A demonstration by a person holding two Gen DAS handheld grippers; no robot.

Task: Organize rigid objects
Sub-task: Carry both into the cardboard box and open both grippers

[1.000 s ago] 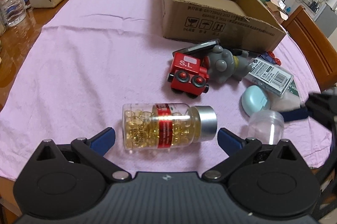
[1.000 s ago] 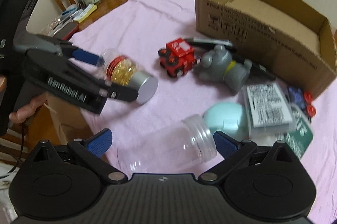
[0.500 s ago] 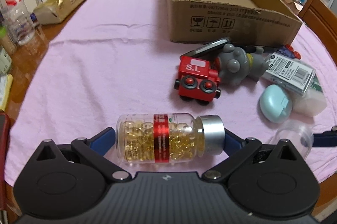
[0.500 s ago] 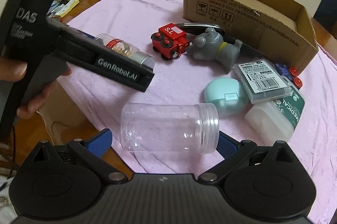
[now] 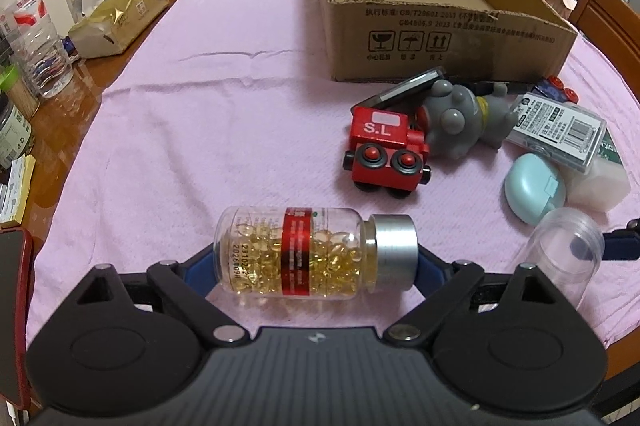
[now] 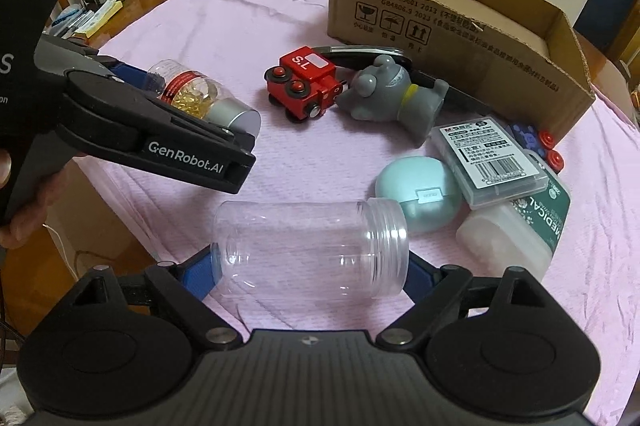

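Observation:
My left gripper (image 5: 316, 262) is shut on a pill bottle (image 5: 304, 254) of yellow capsules with a red band and silver cap, held end to end above the pink cloth (image 5: 208, 97). It also shows in the right wrist view (image 6: 200, 97). My right gripper (image 6: 310, 272) is shut on a clear empty plastic jar (image 6: 308, 252), held sideways; the jar also shows in the left wrist view (image 5: 568, 254). An open cardboard box (image 5: 440, 37) stands at the back right.
On the cloth lie a red toy train (image 5: 384, 153), a grey toy animal (image 5: 460, 125), a mint oval case (image 5: 534, 187), a clear labelled case (image 5: 560, 129) and a white medical pack (image 6: 516, 230). A tissue pack (image 5: 116, 21) and water bottle (image 5: 32, 37) stand at the left.
Both grippers closed on their objects and lifted them off the cloth. Both views drew back and rose, and the left gripper moved further into the right wrist view.

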